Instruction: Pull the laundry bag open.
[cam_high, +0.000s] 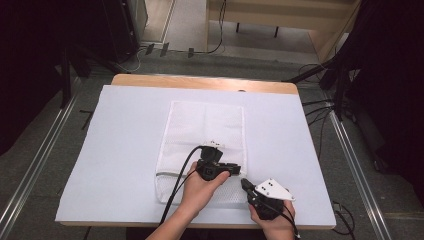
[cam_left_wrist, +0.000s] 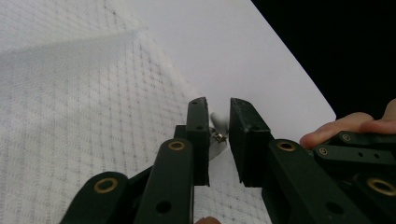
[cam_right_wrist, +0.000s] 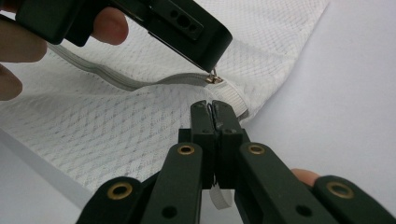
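A white mesh bag (cam_high: 205, 150) lay flat on a white-covered table (cam_high: 120, 150), its long axis running away from the person and its zipper (cam_right_wrist: 116, 84) crossing the near end from side to side. The left gripper (cam_high: 235, 169), held in the left hand (cam_high: 200, 190), reached across the bag's near right corner. In the left gripper view its jaws stood a small gap apart, and the small metal zipper pull (cam_left_wrist: 218, 137) lay in that gap; the jaws straddled it without visibly clamping it. In the right gripper view the tip of the left gripper sat directly above the zipper pull (cam_right_wrist: 214, 78), touching or nearly touching it.

The right gripper (cam_high: 243, 183), held in the right hand (cam_high: 272, 220), lay just beside the same corner, pointing toward the left gripper. Its jaws were pressed together on a strip of white fabric, apparently the end tab (cam_right_wrist: 219, 196) of the bag's edge beyond the zipper, which emerged below them.

The deciding relation: the zipper pull sat at the right end of the zipper, between the left jaws, while the zipper track ran away leftward across the bag. The left gripper was therefore the nearer tool for the pull, probably with the right gripper anchoring the corner against any leftward draw.
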